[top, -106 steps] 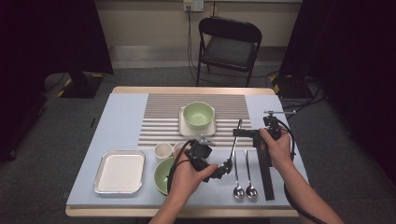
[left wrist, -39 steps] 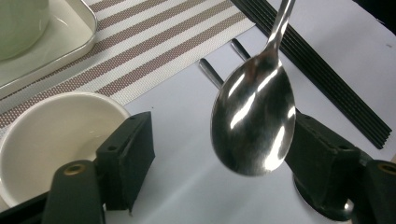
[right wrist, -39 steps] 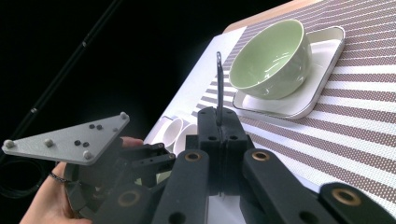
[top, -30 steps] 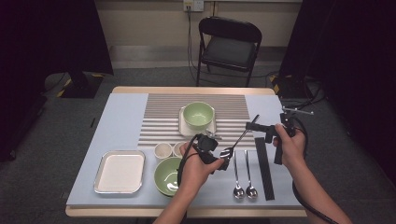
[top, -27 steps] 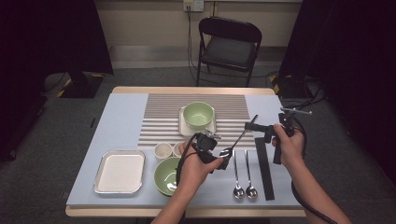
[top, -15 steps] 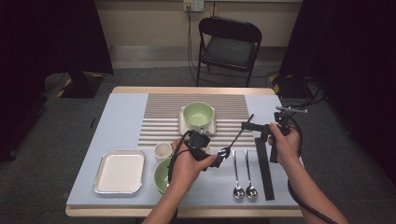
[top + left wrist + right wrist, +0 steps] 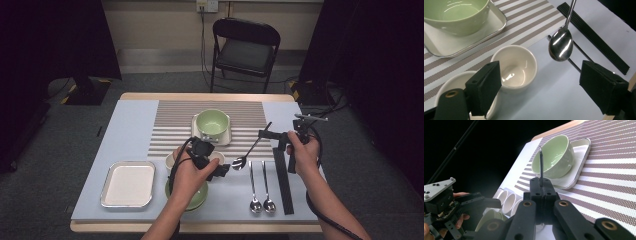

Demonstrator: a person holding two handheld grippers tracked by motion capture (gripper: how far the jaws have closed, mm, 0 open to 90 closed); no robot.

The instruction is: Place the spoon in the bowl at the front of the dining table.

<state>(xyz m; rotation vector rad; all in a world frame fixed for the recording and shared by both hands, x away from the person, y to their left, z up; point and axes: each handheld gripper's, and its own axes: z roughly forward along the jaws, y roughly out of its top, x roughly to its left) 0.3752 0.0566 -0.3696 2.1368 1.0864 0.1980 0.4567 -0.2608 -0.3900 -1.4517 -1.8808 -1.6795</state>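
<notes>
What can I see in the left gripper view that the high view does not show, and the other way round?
The left gripper view alone gives a close look between the open pads of the left gripper and at the shine inside the small white cup.

The high view alone takes in the metal tray, two spoons lying on the table, the chair and the right gripper.

Both show the held spoon, the green bowl and the striped mat.

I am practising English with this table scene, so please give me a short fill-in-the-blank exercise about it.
1. The right gripper is shut on the handle of a ____.
2. The left gripper has its jaws ____.
3. The green bowl stands on a small white ____.
4. Two more spoons lie on the ____.

Missing words: spoon; open; tray; table
</notes>
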